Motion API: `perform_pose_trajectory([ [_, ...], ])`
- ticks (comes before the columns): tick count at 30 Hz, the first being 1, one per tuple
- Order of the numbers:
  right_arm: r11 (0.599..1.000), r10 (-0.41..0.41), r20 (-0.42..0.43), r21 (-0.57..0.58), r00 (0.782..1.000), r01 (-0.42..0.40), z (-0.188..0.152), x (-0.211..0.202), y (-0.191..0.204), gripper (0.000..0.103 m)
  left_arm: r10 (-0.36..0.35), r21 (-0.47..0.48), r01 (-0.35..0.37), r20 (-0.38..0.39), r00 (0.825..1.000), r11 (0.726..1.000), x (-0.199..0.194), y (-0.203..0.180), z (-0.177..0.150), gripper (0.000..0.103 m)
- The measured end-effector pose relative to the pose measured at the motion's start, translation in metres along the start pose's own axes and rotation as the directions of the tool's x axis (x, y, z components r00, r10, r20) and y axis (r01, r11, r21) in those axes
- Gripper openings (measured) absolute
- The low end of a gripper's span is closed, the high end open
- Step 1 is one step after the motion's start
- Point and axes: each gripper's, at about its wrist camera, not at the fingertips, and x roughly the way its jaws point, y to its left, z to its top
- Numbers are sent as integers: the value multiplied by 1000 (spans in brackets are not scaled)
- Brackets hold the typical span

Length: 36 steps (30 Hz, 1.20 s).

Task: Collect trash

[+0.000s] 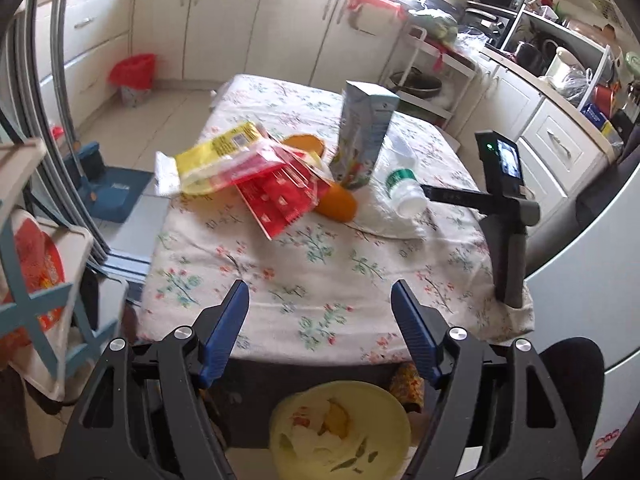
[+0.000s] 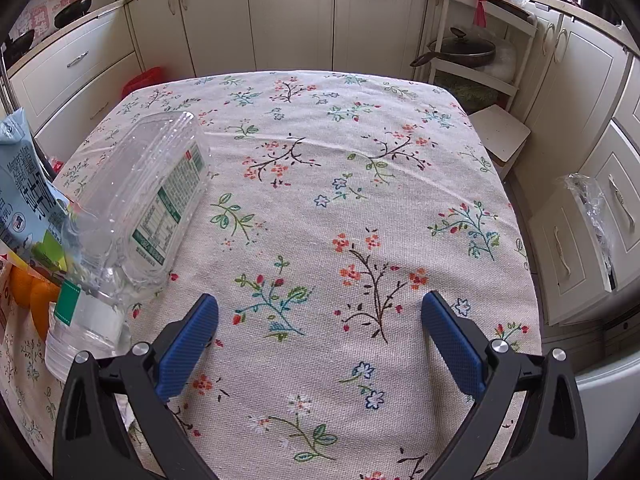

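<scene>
Trash lies clustered on the table (image 1: 320, 280), which wears a flowered cloth and fills most of both views; the litter sits toward its far left part in the left wrist view, well apart from both tools. Largest of the pieces is the upright blue carton (image 1: 366, 132), standing just beside a crumpled clear plastic bottle (image 2: 140, 208) that lies on its side with its cap end toward the near edge. Next comes the yellow wrapper (image 1: 216, 160) overlapping the red wrapper (image 1: 280, 196), both partly covering orange peel (image 1: 338, 204). A yellow bowl (image 1: 340, 432) with scraps already in it sits low, below the near table edge, under the left tool (image 1: 320, 300). That tool hovers with its blue pads spread and nothing between them; the right tool (image 2: 320, 312) likewise stands released and empty over bare cloth, the bottle just off its left pad. The step in hand looks like the reach for a next piece, with much left to gather. The next move probably calls for carrying the left tool forward to the wrappers, or swinging the right tool toward the bottle, and closing gently, since thin film and a crushed bottle may slip. What the wrappers hide beneath them cannot be told, and the carton is cut off at the right view's edge.
</scene>
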Motion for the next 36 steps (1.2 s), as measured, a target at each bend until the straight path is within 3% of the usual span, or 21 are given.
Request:
perform_pose_trajectory([
  [21,1000,0,0,0,1000,0,0,0,1,97,-114,-51,115,26,993,992,-17,0,-6,70],
  [28,1000,0,0,0,1000,0,0,0,0,97,-53,-8,54,34,998,999,-17,-4,-7,70],
  [36,1000,0,0,-1,1000,0,0,0,0,97,12,-53,-10,44,999,999,-23,12,-4,70],
])
